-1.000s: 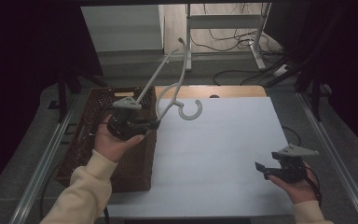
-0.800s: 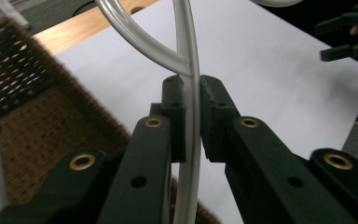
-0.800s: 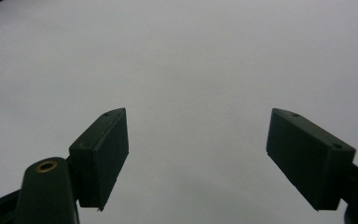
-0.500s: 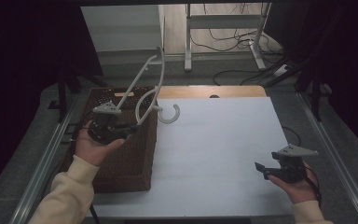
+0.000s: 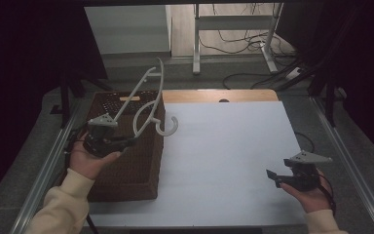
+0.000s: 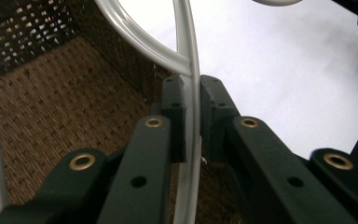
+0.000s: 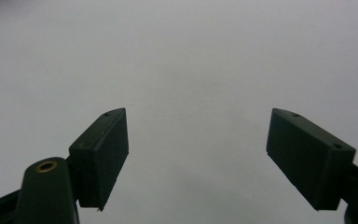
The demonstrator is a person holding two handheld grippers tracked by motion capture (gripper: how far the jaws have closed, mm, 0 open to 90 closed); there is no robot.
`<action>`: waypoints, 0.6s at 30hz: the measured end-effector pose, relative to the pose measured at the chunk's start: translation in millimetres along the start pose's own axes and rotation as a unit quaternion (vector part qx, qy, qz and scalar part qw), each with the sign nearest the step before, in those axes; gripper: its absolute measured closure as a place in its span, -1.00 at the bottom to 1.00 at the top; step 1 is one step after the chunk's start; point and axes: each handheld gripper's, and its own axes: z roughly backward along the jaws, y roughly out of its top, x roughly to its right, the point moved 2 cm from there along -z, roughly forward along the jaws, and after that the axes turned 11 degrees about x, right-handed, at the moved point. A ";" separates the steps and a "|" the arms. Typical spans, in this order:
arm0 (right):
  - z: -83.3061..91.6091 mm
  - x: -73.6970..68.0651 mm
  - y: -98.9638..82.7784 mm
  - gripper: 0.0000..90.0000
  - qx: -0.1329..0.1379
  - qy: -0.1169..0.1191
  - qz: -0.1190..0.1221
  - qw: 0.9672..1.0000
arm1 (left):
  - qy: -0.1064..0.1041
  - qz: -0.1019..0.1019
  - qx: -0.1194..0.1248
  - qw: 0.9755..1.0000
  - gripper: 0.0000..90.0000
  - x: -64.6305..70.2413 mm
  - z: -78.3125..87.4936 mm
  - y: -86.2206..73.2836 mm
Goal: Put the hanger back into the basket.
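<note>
White sheeting covers the desk [image 5: 233,146], with a dark floor and cables beyond its far edge. Over the desk's left side a pale plastic clothes hanger [image 5: 148,105] is held in the air, tilted, its hook [image 5: 168,127] hanging just past the right rim of a brown woven basket [image 5: 126,165]. The left claw [image 5: 126,142] pinches one thin bar of the hanger; in the left gripper view the bar [image 6: 191,116] runs straight up between the two pads [image 6: 175,116], which press on it from both sides, with the basket's woven floor to one side below. The basket stands on the desk's left edge. Well apart, at the near right, the right claw [image 5: 272,176] rests low over bare white desk, its jaws spread wide with nothing between them.
</note>
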 end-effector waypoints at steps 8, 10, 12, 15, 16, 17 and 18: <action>-1.5 -0.1 -0.9 -0.53 -0.003 0.000 -0.001 1.000 | 0.006 0.007 -0.019 1.000 0.81 -12.9 3.6 -16.7; -1.8 -0.2 -1.0 -0.53 -0.004 0.000 -0.001 1.000 | 0.007 0.007 -0.020 1.000 0.81 -14.3 4.1 -17.3; -1.9 -0.1 -1.0 -0.53 -0.004 0.000 0.000 1.000 | 0.005 0.004 -0.020 1.000 0.81 -16.9 4.2 -17.8; -2.2 0.1 -1.3 -0.53 -0.005 0.000 -0.001 1.000 | 0.007 0.000 -0.026 1.000 0.81 -20.0 3.1 -16.8; -2.2 0.1 -1.3 -0.53 -0.005 0.000 -0.001 1.000 | 0.006 -0.001 -0.028 1.000 0.81 -21.2 2.6 -16.3; -2.2 0.1 -1.3 -0.53 -0.005 0.000 -0.001 1.000 | 0.004 -0.001 -0.029 1.000 0.81 -22.3 2.0 -15.9; -2.1 0.2 -1.3 -0.53 -0.005 0.000 -0.001 1.000 | 0.002 -0.003 -0.030 1.000 0.81 -23.4 1.2 -15.7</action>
